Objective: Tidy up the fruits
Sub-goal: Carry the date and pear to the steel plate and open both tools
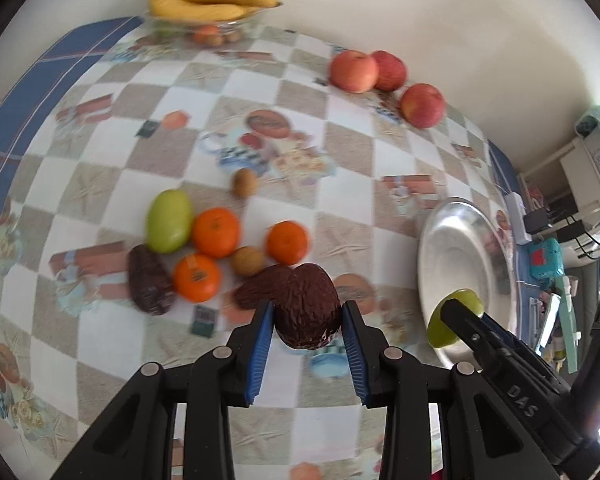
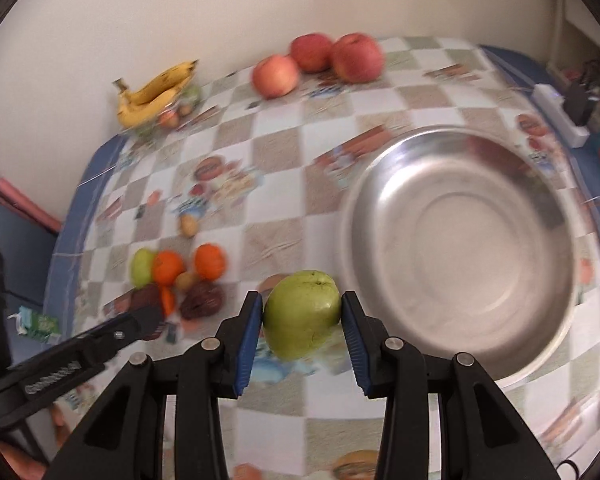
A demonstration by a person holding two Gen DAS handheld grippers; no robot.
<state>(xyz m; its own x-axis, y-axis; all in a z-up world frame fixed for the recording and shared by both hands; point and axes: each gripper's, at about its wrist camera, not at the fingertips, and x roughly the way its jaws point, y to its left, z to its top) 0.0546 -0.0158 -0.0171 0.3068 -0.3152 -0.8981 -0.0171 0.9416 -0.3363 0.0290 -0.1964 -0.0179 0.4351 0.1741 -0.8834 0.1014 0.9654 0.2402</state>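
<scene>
Steel bowl (image 2: 456,248) sits just right of your right gripper (image 2: 302,322), fingers clamping the pear (image 2: 302,314); left gripper (image 1: 307,322) brackets the avocado (image 1: 306,306), contact unclear.

Soft, even daylight fills the room, with a bright glare right of the bowl (image 1: 460,240) at the frame edge. Both views bend at the rims. The bowl (image 2: 460,248) and nearby fruit smear with motion blur.
</scene>
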